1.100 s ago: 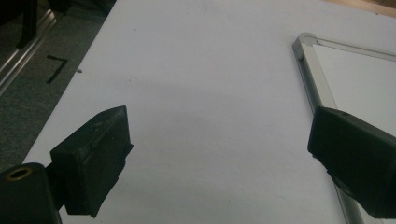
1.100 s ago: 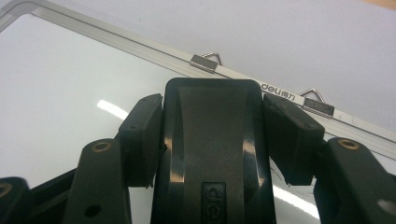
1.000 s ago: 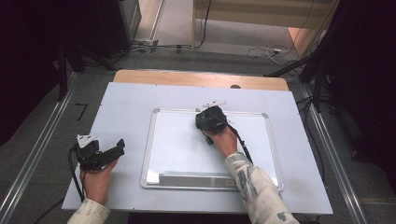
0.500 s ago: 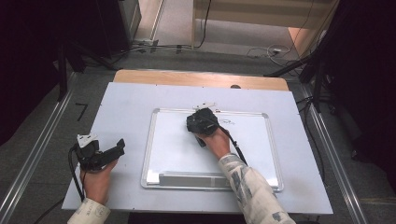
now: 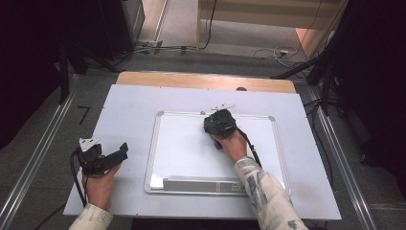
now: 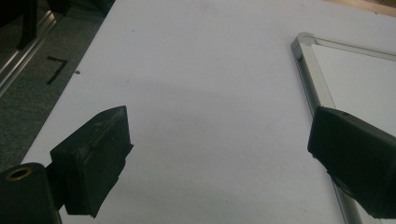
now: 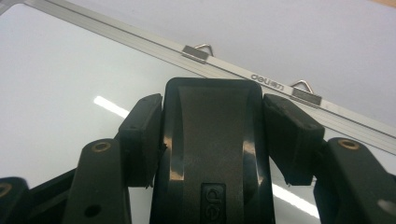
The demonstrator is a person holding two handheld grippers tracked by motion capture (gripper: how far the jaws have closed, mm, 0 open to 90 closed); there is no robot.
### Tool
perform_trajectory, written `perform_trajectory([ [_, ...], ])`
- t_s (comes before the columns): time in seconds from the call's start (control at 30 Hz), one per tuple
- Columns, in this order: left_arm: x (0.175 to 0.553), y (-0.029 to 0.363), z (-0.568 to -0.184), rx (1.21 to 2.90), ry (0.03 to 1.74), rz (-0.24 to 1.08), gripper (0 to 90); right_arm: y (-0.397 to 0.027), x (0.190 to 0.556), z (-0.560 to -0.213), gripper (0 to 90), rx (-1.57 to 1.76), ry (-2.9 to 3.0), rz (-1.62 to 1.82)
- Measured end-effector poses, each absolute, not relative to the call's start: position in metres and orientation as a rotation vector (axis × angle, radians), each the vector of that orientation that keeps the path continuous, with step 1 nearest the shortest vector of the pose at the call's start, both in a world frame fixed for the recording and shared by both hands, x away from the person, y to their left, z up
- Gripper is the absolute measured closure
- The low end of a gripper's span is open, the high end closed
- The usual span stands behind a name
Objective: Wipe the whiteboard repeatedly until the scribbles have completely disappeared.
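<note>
A white whiteboard with a silver frame lies flat in the middle of the pale table. My right gripper is over the board's top edge, shut on a black board eraser. In the right gripper view both pads press on the eraser's sides, and its face rests against the whiteboard just below the frame's two hanging clips. My left gripper rests on the table left of the board, open. In the left gripper view nothing is between its fingertips, and the whiteboard's corner lies ahead on the right.
A grey ledge runs along the whiteboard's near edge. A wooden strip borders the table's far side. Metal rails flank the table on the floor, and cables lie beyond it.
My right gripper slid left along the board's top with the eraser, then came back to the right. The left gripper has not moved.
</note>
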State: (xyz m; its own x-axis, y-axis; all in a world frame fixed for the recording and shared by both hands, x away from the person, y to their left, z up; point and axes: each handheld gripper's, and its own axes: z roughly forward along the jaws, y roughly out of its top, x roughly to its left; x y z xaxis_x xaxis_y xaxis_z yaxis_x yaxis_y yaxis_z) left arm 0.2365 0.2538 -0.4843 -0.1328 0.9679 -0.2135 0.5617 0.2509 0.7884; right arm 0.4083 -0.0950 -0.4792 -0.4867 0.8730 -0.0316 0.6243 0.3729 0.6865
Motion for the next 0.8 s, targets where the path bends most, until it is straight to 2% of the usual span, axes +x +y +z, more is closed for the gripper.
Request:
perform_trajectory([
  [0.23, 0.237, 0.254, -0.485, 1.404, 1.797, 0.709, 6.3, -0.106, 0.411, -0.479, 39.3, 1.344, 2.222, 0.864],
  [0.63, 0.238, 0.253, -0.484, 1.401, 1.797, 0.709, 6.3, -0.076, 0.404, -0.480, 39.2, 1.296, 2.249, 0.873],
  [0.8, 0.237, 0.255, -0.485, 1.397, 1.801, 0.707, 6.3, -0.078, 0.405, -0.479, 39.3, 1.304, 2.254, 0.874],
])
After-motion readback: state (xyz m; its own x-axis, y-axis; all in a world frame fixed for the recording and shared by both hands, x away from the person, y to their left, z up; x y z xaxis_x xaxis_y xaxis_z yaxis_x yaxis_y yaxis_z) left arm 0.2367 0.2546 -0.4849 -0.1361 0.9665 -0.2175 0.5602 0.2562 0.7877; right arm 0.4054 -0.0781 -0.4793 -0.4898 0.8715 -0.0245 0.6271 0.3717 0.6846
